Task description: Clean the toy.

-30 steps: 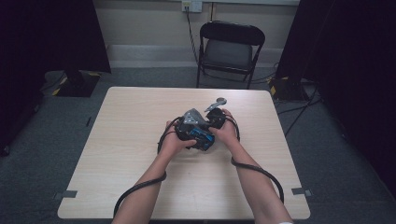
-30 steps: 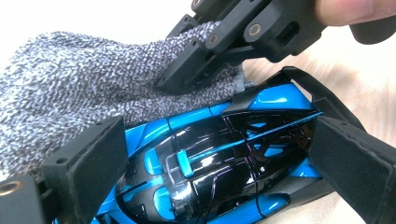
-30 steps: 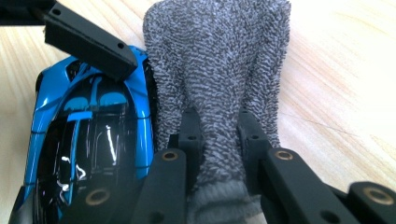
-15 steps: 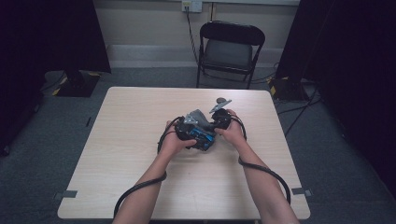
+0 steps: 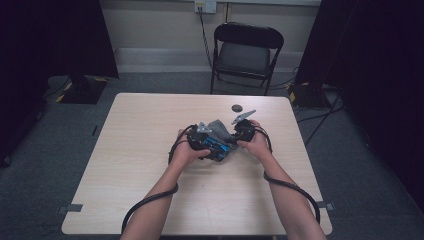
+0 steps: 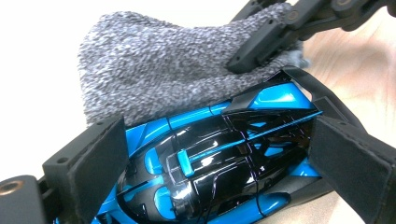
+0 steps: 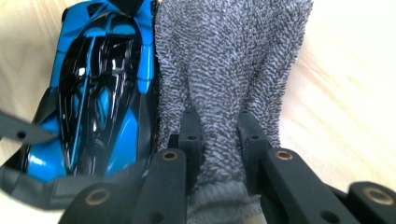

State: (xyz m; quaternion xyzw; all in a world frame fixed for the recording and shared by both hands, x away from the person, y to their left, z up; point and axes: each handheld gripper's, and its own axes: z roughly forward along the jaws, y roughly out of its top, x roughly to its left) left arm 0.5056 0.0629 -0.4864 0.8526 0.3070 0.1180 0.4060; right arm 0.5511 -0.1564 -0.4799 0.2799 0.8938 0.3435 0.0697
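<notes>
Blue-and-black toy car (image 6: 210, 163) sits between the pads of your left tool (image 6: 219, 163), steadied above the wooden surface (image 5: 150, 150), so your right tool (image 7: 217, 135), pinched tight on grey cloth (image 7: 229, 60), can wipe its side

Black hand-held grippers (image 5: 220, 139), trailing cables

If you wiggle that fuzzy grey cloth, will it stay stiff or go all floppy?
Probably floppy: the grey cloth bunches into soft folds where the right gripper pinches it. It looks light, since it drapes against the blue toy car without keeping its own shape. Its nubbly weave likely grips well, so it shouldn't slip easily.
</notes>
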